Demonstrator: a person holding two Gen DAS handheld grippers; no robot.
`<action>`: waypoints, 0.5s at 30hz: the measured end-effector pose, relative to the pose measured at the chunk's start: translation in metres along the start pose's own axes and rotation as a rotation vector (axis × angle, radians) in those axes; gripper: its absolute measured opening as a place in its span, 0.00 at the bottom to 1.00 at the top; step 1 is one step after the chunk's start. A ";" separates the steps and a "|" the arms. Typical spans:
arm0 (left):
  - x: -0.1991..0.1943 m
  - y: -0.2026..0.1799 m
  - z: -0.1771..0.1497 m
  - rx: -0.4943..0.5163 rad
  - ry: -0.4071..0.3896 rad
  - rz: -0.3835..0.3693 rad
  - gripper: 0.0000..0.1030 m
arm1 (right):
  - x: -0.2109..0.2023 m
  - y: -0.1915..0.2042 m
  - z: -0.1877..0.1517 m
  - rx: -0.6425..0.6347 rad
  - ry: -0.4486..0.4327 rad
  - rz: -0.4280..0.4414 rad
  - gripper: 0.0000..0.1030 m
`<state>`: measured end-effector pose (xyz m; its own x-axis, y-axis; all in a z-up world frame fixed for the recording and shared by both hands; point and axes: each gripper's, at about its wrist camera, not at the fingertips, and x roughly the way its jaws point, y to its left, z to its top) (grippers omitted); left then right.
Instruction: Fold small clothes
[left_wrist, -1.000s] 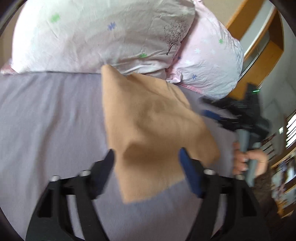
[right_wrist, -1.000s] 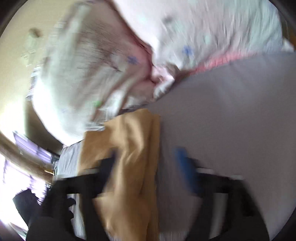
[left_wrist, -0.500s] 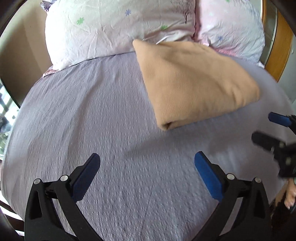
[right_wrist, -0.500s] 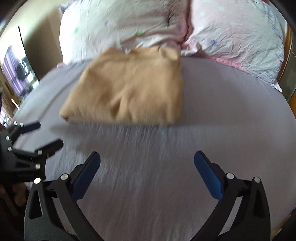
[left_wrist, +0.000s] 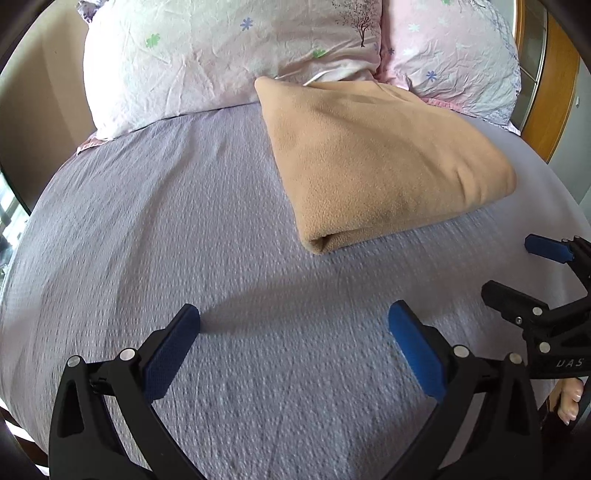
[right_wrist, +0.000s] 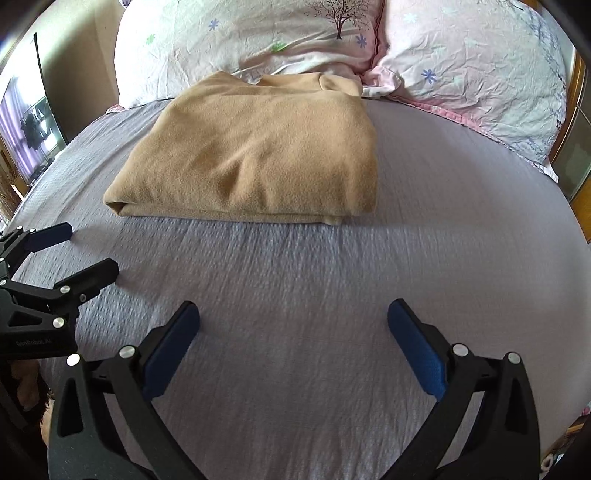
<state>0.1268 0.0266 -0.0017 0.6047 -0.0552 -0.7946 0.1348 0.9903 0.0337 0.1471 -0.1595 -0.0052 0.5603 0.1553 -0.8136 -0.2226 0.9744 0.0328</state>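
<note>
A tan fleece garment (left_wrist: 376, 158) lies folded into a thick rectangle on the lilac bed sheet (left_wrist: 155, 221), its far edge against the pillows. It also shows in the right wrist view (right_wrist: 255, 155). My left gripper (left_wrist: 293, 328) is open and empty, held back from the garment over bare sheet. My right gripper (right_wrist: 293, 325) is open and empty too, also short of the garment. Each gripper shows at the edge of the other's view: the right one (left_wrist: 517, 269) and the left one (right_wrist: 81, 254), both with jaws apart.
Two floral pillows (left_wrist: 207, 51) (left_wrist: 454, 51) lie across the head of the bed. A wooden bed frame (left_wrist: 546, 96) rises at the right. A dark screen (right_wrist: 33, 122) and a window stand off the left side. The sheet (right_wrist: 332, 277) stretches between grippers and garment.
Both grippers have pulled back from the garment and stand open. The garment, close under the fingers a second ago, now lies folded and still near the pillows.
</note>
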 end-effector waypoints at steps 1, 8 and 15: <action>0.000 0.000 0.000 0.000 -0.002 -0.001 0.99 | 0.000 -0.001 0.000 -0.001 -0.001 0.001 0.98; 0.001 -0.001 0.000 -0.001 -0.008 -0.002 0.99 | 0.000 -0.002 0.000 -0.002 -0.008 0.002 0.98; 0.001 -0.001 0.000 -0.001 -0.008 -0.002 0.99 | -0.001 -0.002 0.000 -0.001 -0.009 0.001 0.98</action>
<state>0.1273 0.0259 -0.0024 0.6107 -0.0583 -0.7897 0.1354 0.9903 0.0316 0.1474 -0.1615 -0.0042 0.5671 0.1577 -0.8084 -0.2242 0.9740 0.0328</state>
